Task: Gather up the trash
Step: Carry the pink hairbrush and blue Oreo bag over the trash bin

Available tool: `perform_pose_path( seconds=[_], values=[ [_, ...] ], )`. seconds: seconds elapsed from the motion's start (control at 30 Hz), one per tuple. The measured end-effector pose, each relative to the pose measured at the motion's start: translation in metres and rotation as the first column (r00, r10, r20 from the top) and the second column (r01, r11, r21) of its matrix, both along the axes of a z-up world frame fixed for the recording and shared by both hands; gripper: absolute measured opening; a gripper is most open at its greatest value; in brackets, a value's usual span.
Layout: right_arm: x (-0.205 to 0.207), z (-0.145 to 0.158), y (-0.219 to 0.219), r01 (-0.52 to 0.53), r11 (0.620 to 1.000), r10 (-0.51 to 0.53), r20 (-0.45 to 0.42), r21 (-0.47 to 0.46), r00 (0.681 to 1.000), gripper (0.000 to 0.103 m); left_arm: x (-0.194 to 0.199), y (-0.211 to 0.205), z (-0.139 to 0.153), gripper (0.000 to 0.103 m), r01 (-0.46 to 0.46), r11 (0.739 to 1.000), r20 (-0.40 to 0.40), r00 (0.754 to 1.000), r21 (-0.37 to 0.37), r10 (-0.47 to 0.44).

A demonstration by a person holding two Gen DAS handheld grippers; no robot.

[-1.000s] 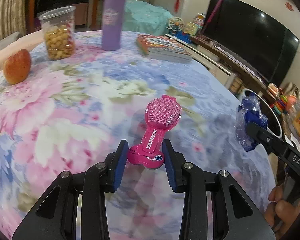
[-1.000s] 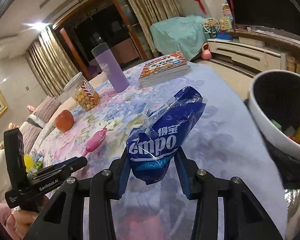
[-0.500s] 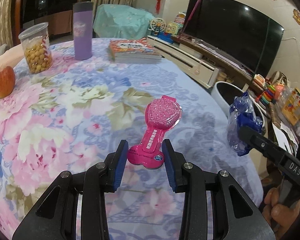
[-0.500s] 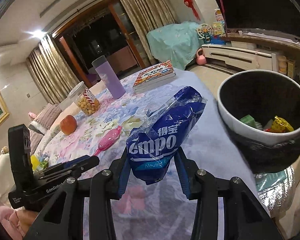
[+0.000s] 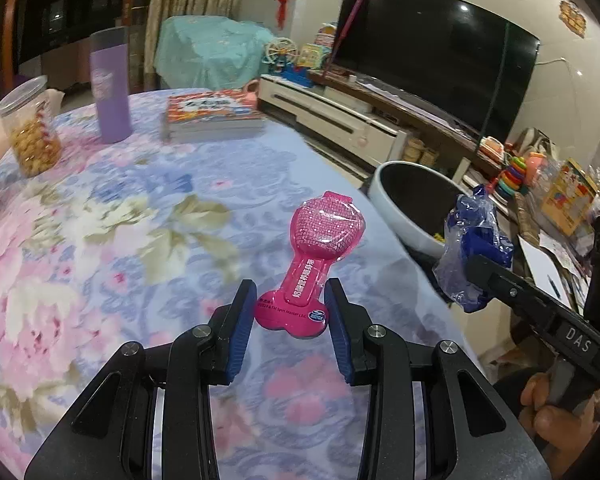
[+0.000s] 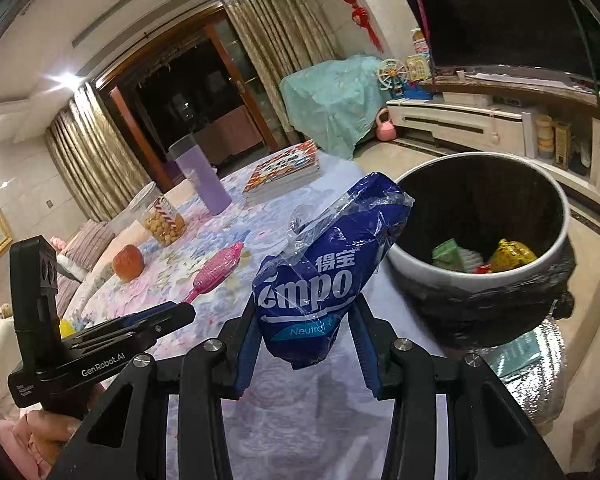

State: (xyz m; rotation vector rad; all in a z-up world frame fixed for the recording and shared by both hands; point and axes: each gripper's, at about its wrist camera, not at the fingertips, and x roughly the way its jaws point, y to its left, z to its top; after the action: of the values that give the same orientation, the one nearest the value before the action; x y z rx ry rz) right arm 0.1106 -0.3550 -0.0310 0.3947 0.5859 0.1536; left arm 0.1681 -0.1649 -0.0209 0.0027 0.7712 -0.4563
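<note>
My left gripper is shut on the stem of a pink plastic toy package, held above the floral tablecloth. A blue Tempo tissue wrapper sticks up from my right gripper, which is shut on its lower end. The white bin with a black liner stands just beyond the table's right edge, holding green and yellow scraps. In the left wrist view the bin shows past the table edge, with the right gripper and the blue wrapper in front of it.
On the table stand a purple tumbler, a jar of snacks, a stack of books and an apple. A TV and a low cabinet lie behind the bin. A hand grips the right tool.
Both grippers have moved right across the table toward the bin with their loads. The bin now shows larger and closer in both views. Neither grip has changed.
</note>
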Motion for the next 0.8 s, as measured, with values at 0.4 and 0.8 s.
perform_pose_path(
  seconds=[0.4, 0.8],
  values=[
    [-0.004, 0.006, -0.04, 0.068, 0.998, -0.068, -0.002, -0.013, 0.998, 0.043, 0.01, -0.049, 0.013, 0.034, 0.083, 0.997, 0.02, 0.996, -0.001, -0.083],
    [-0.002, 0.006, -0.087, 0.133, 0.991, -0.133, -0.015, -0.008, 0.991, 0.043, 0.024, -0.094, 0.018, 0.034, 0.142, 0.99, 0.027, 0.989, 0.019, -0.143]
  ],
)
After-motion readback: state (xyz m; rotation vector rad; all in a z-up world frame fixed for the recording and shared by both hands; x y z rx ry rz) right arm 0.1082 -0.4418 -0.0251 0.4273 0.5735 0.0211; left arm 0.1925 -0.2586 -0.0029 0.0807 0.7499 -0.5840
